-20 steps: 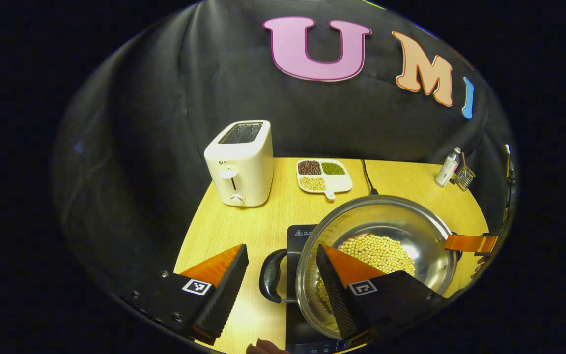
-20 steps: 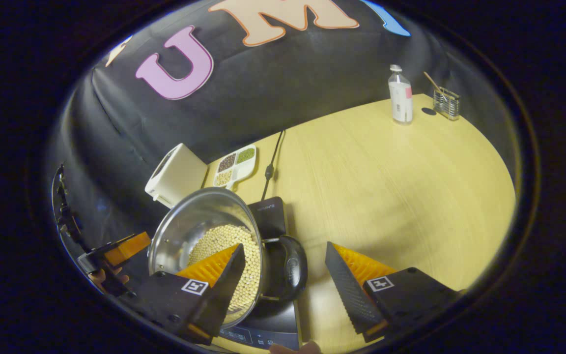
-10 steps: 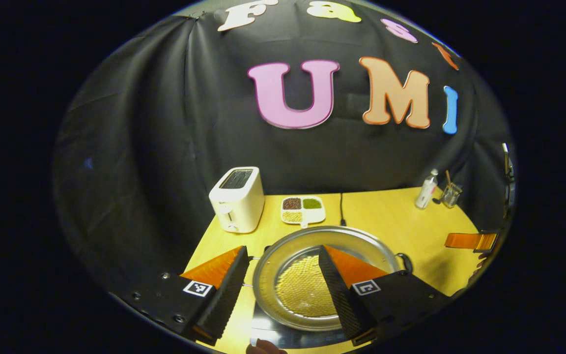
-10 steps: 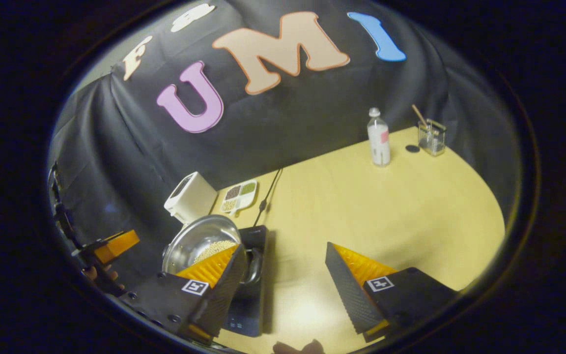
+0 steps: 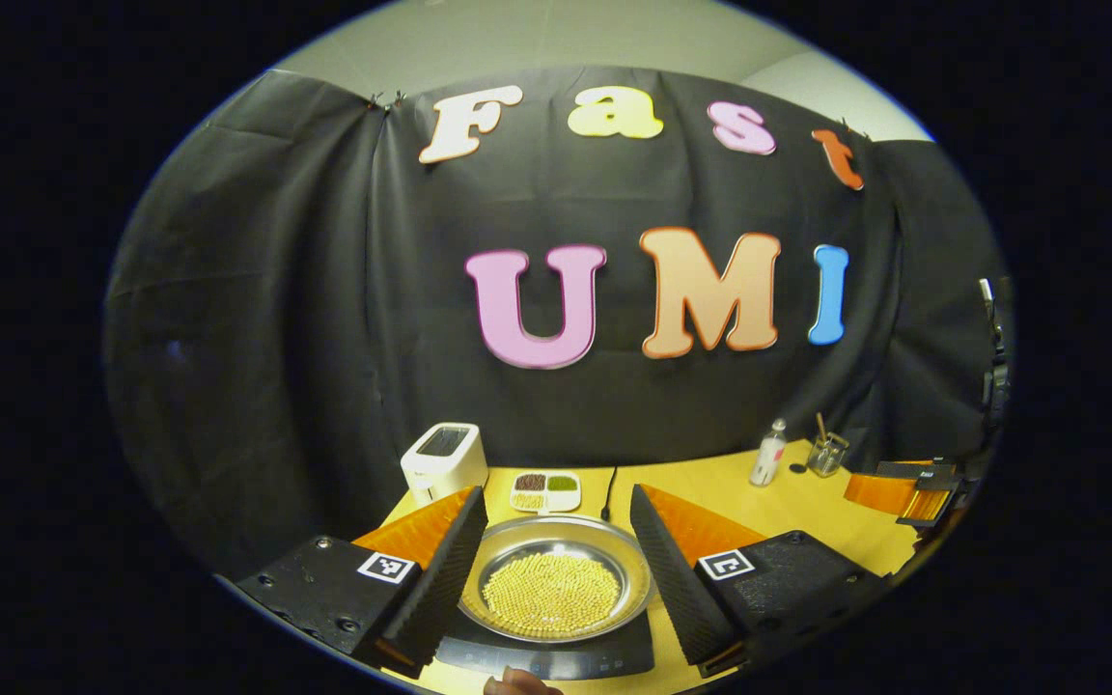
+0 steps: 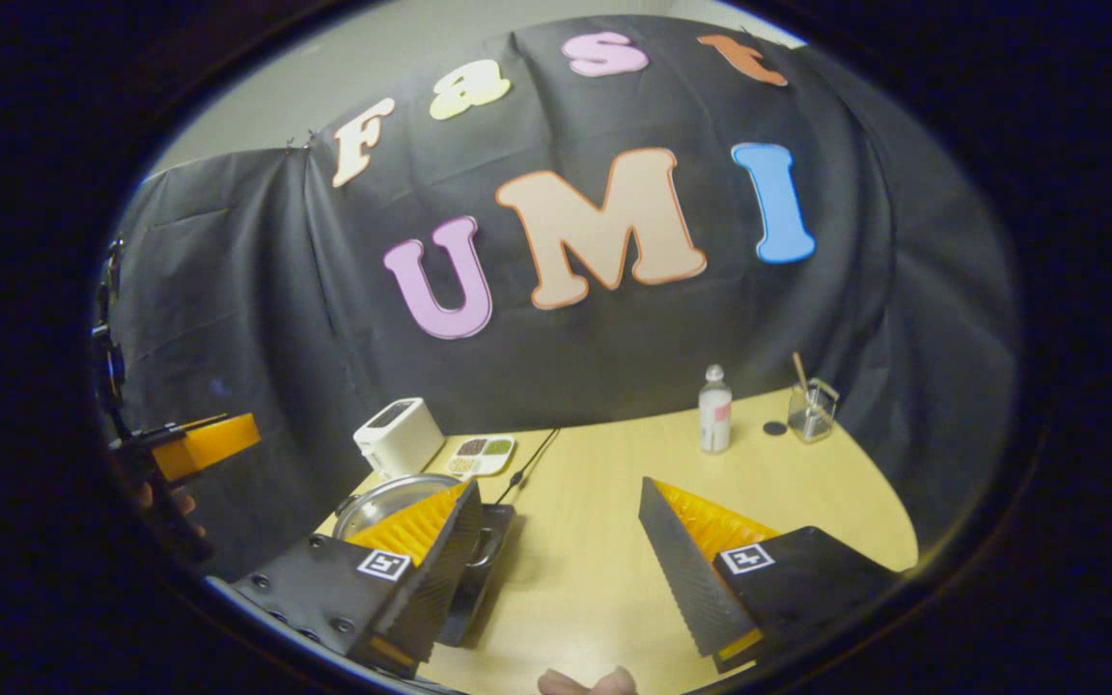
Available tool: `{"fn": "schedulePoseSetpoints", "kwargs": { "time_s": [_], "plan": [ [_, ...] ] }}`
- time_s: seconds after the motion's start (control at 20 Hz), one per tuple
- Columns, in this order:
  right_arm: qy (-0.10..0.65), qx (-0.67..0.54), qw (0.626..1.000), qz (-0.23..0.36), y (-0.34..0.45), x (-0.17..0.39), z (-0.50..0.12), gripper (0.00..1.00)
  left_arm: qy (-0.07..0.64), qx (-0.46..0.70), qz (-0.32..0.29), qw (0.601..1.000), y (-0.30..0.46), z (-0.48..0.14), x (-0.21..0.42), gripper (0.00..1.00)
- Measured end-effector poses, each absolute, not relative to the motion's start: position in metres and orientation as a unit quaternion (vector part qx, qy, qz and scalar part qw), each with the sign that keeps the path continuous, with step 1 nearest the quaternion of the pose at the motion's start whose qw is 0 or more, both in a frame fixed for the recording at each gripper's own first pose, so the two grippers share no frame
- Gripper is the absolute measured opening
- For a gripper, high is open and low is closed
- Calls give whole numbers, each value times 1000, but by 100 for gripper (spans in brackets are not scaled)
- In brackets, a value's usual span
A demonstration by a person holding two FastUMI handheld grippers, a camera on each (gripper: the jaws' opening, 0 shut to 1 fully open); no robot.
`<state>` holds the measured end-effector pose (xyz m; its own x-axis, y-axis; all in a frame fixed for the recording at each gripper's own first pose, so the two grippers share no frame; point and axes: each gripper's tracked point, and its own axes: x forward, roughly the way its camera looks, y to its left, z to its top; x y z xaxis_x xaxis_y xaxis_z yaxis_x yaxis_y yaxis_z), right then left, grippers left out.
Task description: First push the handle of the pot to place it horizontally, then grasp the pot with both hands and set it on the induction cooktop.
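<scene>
Pot (image 5: 556,584) on induction cooktop (image 5: 556,658), 12 o'clock of left hand-held gripper (image 5: 556,579); both hand-held grippers spread, empty.

The pot (image 5: 556,589) of beans sits on the induction cooktop (image 5: 556,658) near the table's (image 6: 614,541) front edge. Behind it stand a toaster (image 5: 443,461) to the left and a divided dish (image 5: 545,490) beside that. A bottle (image 5: 767,454) and a glass holder (image 5: 827,453) stand at the far right.

silver steel pot (image 5: 556,552) holding pale yellow beans (image 5: 551,589), on a black induction cooktop (image 5: 556,658). surface (image 6: 614,483) light yellow wood grain. far left, white toaster (image 5: 443,461); beside it a white divided tray (image 5: 544,490) with dark brown, green and pale yellow portions. far right, clear bottle (image 6: 714,409) with a white cap and pink label.
</scene>
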<state>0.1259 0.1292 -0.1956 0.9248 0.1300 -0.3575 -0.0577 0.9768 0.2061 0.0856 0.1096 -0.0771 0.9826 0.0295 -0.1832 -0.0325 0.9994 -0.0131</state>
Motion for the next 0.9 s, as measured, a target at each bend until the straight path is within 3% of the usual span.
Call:
{"fn": "schedulePoseSetpoints", "kwargs": {
  "time_s": [0.05, 0.4, 0.45, 0.9],
  "plan": [
    [168, 96, 980, 46, 128, 120, -175, 100, 80, -5, 8, 997, 104, -66, 78, 91],
    [93, 58, 994, 8, 115, 53, -90, 99, 55, -35, -15, 998, 88, -31, 17, 91],
    [86, 49, 995, 6, 115, 40, -83, 92, 51, -39, -15, 998, 87, -29, 8, 91],
    [40, -4, 999, -19, 104, -38, -30, 93, 8, -15, -35, 999, 63, 7, -53, 89]
  ]
}}
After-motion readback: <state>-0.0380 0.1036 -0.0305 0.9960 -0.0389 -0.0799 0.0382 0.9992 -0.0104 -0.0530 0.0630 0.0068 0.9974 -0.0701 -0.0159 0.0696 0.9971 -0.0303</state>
